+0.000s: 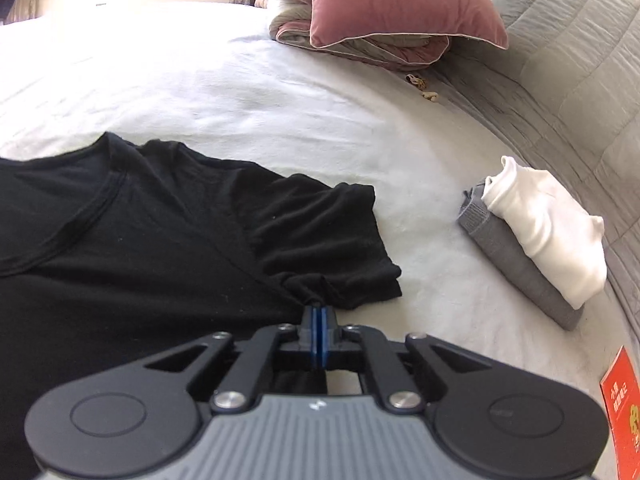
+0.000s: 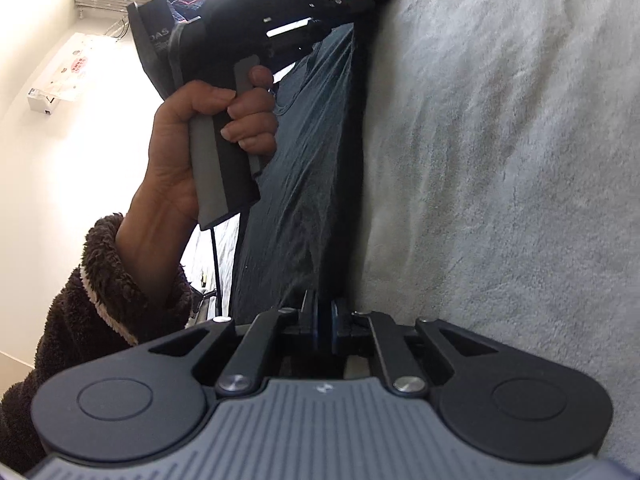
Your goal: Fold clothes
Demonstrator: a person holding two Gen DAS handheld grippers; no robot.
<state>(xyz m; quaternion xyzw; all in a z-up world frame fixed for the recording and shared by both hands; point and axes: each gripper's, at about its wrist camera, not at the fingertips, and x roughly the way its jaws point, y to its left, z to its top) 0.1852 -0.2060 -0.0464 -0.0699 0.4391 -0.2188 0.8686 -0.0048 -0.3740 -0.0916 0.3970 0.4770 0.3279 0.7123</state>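
A black T-shirt (image 1: pixel 140 240) lies spread on the white bed sheet (image 1: pixel 240 100), collar to the left and one short sleeve (image 1: pixel 320 224) pointing right. My left gripper (image 1: pixel 318 308) is shut on a bunched pinch of the shirt at the underarm seam. The right wrist view is rolled on its side. There the same T-shirt (image 2: pixel 304 160) runs as a dark strip along the sheet (image 2: pixel 500 160). My right gripper (image 2: pixel 324 312) is shut on the shirt's near edge. A hand (image 2: pixel 192 128) holds the left gripper's handle above the cloth.
A folded white garment (image 1: pixel 548 228) sits on a folded grey one (image 1: pixel 516 268) at the bed's right side. A pink pillow (image 1: pixel 400 4) and a rolled quilt (image 1: pixel 292 20) lie at the far end by the grey padded surround (image 1: pixel 580 60). A red card (image 1: pixel 622 400) shows at the right edge.
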